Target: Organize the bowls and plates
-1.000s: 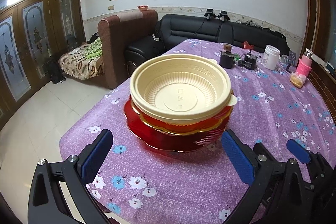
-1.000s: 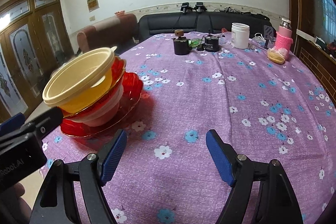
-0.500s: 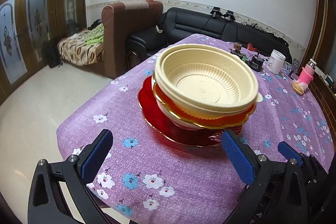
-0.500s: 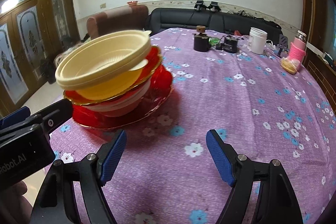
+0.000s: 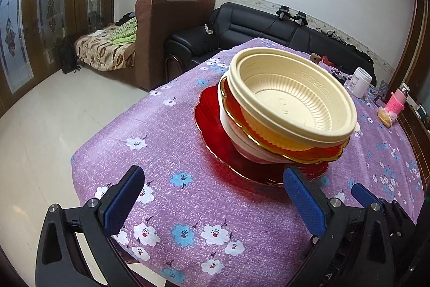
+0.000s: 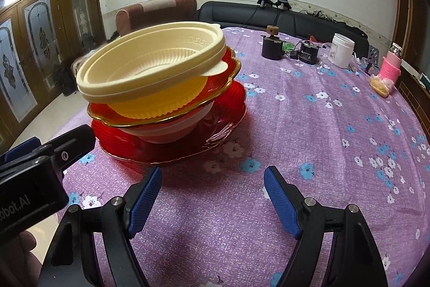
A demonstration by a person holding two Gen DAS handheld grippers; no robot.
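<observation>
A stack of dishes (image 6: 161, 98) stands near the table's (image 6: 336, 152) left edge: a wide plate (image 6: 220, 136) at the bottom, a bowl (image 6: 172, 131) on it, a scalloped plate (image 6: 223, 82) on that, a ribbed bowl (image 6: 150, 63) on top. Far right on the table stand a jar (image 6: 341, 50) and a bottle (image 6: 391, 63). A sofa (image 5: 268, 28) lies beyond the table.

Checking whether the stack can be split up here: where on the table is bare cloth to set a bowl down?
Bare tablecloth lies right of the red plate, between the stack and the far clutter, and along the near edge by the right gripper. Crowded: the far end, around the black pot, white jar and pink bottle.
</observation>
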